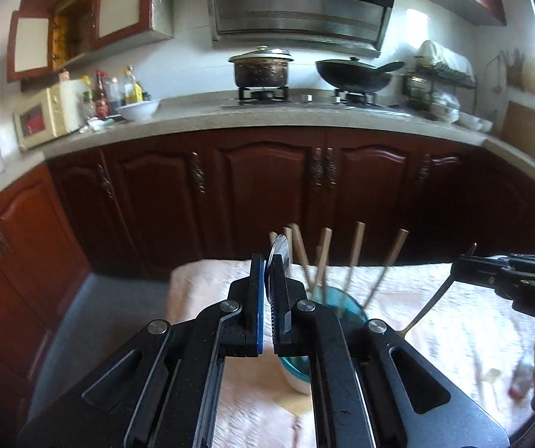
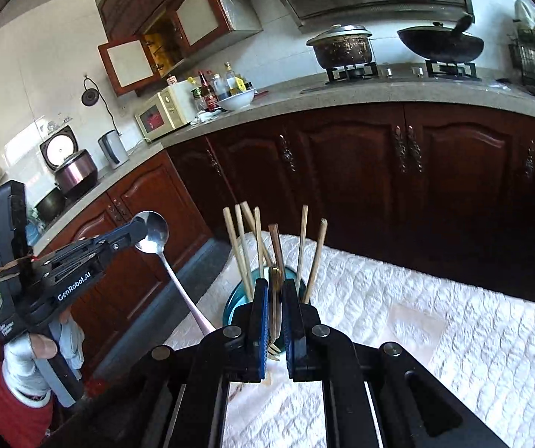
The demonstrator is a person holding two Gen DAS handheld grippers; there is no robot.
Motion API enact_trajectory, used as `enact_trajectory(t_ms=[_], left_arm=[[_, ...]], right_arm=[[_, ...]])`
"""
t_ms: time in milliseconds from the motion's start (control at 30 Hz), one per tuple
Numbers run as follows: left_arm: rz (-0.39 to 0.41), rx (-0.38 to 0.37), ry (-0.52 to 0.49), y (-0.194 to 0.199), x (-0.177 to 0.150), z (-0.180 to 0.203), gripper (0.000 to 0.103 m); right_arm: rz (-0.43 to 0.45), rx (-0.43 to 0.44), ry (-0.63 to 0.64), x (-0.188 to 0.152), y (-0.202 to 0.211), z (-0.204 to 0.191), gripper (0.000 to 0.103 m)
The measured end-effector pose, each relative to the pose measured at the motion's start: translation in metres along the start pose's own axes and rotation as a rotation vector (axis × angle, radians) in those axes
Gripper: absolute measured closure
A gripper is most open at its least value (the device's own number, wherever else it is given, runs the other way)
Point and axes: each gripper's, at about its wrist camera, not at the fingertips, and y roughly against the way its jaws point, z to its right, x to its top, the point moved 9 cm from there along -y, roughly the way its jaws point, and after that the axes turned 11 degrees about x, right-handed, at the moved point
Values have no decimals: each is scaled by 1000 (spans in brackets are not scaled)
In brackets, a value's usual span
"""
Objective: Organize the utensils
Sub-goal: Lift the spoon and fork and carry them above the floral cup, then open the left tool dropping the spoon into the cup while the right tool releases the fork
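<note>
Left wrist view: the left gripper [image 1: 269,261] is clamped on a silver spoon [image 1: 279,257], the bowl of the spoon standing edge-on between the pads and poking out above them. In the right wrist view the same spoon [image 2: 150,232] shows side-on — its bowl is held at the fingertips and its pale handle hangs down toward the table edge.

The right gripper [image 2: 275,287] is closed on a gold fork [image 2: 275,298], handle up between the pads and tines pointing back toward the camera. From the left wrist view the fork [image 1: 430,304] slants down out of that gripper [image 1: 461,265].

Just beyond both tools a teal cup [image 2: 241,295] stands on the white quilted cloth [image 2: 454,317] covering the table — several wooden chopsticks [image 2: 239,250] lean upright in it, fanned apart. Behind the table run dark red cabinets [image 1: 267,183], with a lidded pot [image 1: 262,67] and a wok [image 1: 357,72] on the stove.
</note>
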Motion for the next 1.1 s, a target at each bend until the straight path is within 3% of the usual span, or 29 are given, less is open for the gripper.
enact_trajectory(t_ms=[400, 733, 867, 1000, 1100], left_arm=[[33, 162, -127, -58, -22, 11, 102], [-51, 126, -149, -81, -60, 32, 102], [-111, 89, -101, -89, -71, 32, 101], [-152, 44, -32, -85, -74, 29, 101], [-164, 19, -2, -80, -74, 29, 93]], right_arm=[[-44, -66, 22, -4, -70, 18, 97], [-180, -8, -116, -46, -108, 45, 97], [-172, 4, -145, -49, -102, 49, 96], [-144, 7, -146, -48, -84, 49, 78], [-129, 10, -160, -50, -72, 50, 78]])
